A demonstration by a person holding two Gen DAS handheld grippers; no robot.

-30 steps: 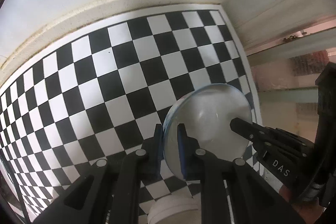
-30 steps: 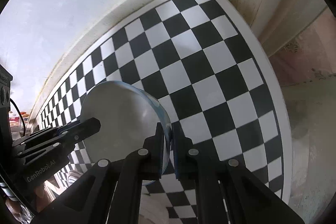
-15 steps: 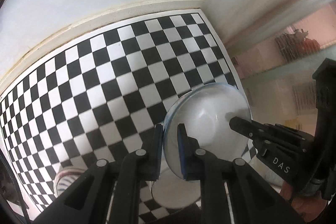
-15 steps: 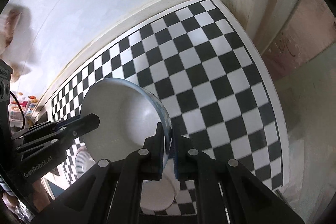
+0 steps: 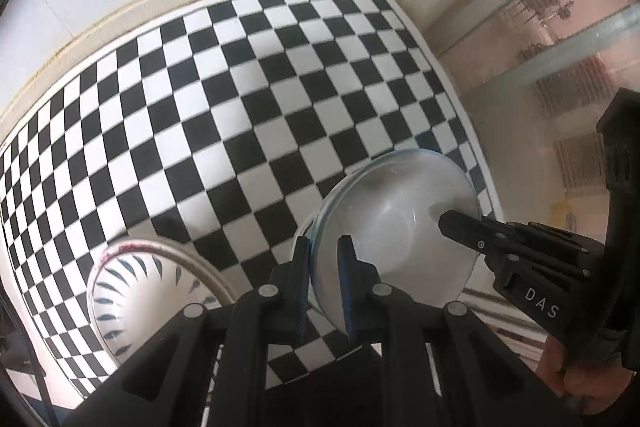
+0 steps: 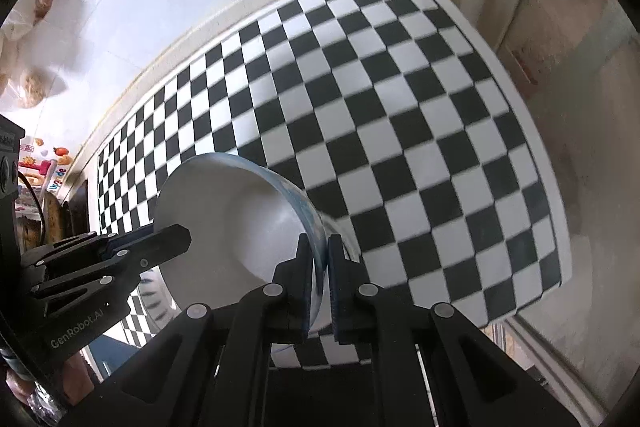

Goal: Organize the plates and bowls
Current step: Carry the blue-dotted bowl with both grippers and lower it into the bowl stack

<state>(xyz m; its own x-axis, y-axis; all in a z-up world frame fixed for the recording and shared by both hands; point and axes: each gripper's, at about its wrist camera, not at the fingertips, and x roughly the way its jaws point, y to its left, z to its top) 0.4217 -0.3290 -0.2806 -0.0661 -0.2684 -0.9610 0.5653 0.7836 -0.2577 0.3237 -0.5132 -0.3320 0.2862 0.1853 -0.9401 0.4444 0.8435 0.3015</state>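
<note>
Bowl (image 5: 394,235), lifted farther above the checkered table (image 5: 240,87), both grippers (image 5: 323,281) (image 6: 319,279) clamped shut on opposite rims, patterned plate (image 5: 120,291) below.

Bright, even daylight with strong fisheye bending and slight motion blur.

The checkered mat (image 5: 240,107) bows toward dark rounded corners; its squares smear at the near edge. A soft shadow lies mid-mat, and pale glare glints inside the white bowl (image 5: 400,227) above it.
</note>
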